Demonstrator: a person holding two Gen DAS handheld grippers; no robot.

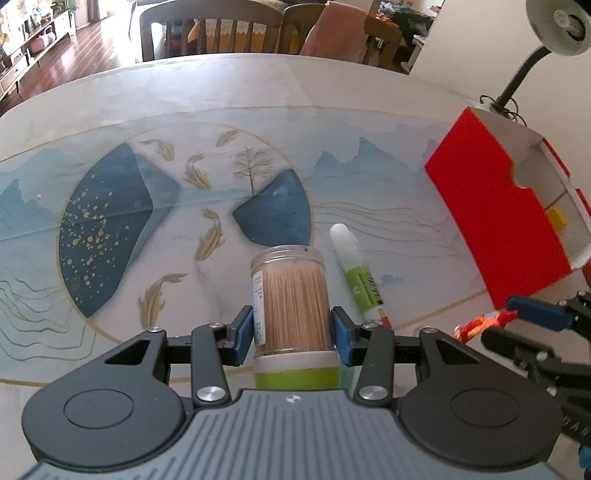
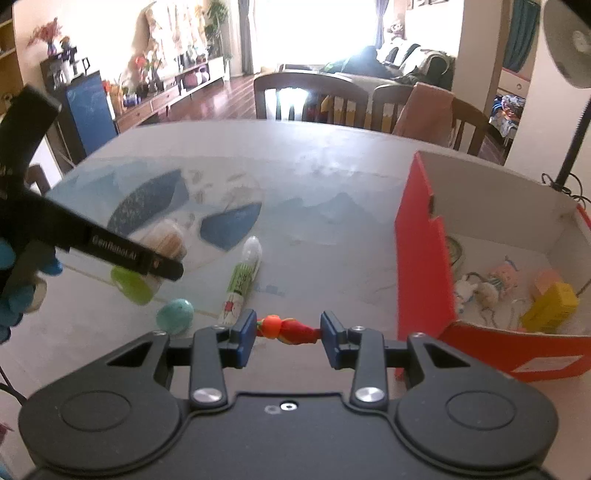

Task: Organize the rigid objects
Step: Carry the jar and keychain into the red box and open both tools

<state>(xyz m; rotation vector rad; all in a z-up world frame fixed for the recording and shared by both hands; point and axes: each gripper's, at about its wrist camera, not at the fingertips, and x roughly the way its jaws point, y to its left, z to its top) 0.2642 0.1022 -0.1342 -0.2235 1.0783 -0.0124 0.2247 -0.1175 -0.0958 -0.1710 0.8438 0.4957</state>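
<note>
My left gripper (image 1: 292,332) is shut on a clear toothpick jar (image 1: 291,302) with a green lid, its blue pads pressing both sides of the jar, held above the table. My right gripper (image 2: 288,332) is shut on a small red and orange toy figure (image 2: 288,329), gripped end to end between the pads; the same toy (image 1: 484,323) shows at the right edge of the left wrist view. A green and white glue tube (image 1: 360,275) lies on the painted table mat, right of the jar. The red box (image 2: 424,258) stands open to the right.
A turquoise egg (image 2: 174,315) lies on the table (image 2: 295,155) near the glue tube (image 2: 242,280). Inside the box are a yellow block (image 2: 550,306), small toy figures (image 2: 495,280) and other bits. A desk lamp (image 1: 554,33) stands behind the box. Chairs (image 2: 310,96) line the far edge.
</note>
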